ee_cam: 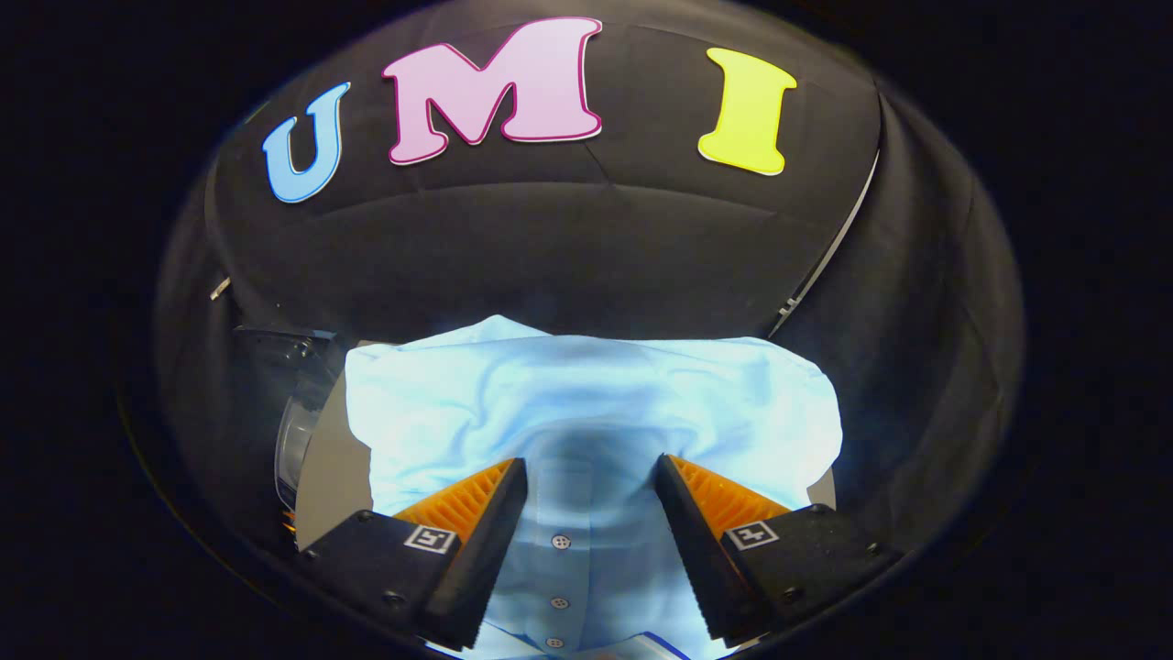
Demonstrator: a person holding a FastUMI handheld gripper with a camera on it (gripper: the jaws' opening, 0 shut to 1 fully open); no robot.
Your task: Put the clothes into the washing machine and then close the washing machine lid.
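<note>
A light blue buttoned shirt [586,394] lies crumpled on a grey tabletop [332,481]. My gripper [591,461] is open and sits low over it, one finger on each side of the button placket [561,541]. The shirt's cloth spreads between the fingers and beyond them. Neither finger presses on the cloth. To the left of the shirt, a dark machine body with a curved clear part [291,431] stands at the table's edge; most of it is hidden, and I cannot tell whether its lid is up or down.
The booth's black cloth wall [586,247] rises right behind the shirt and wraps round both sides. A thin pale strip [829,247] runs down the wall on the right.
</note>
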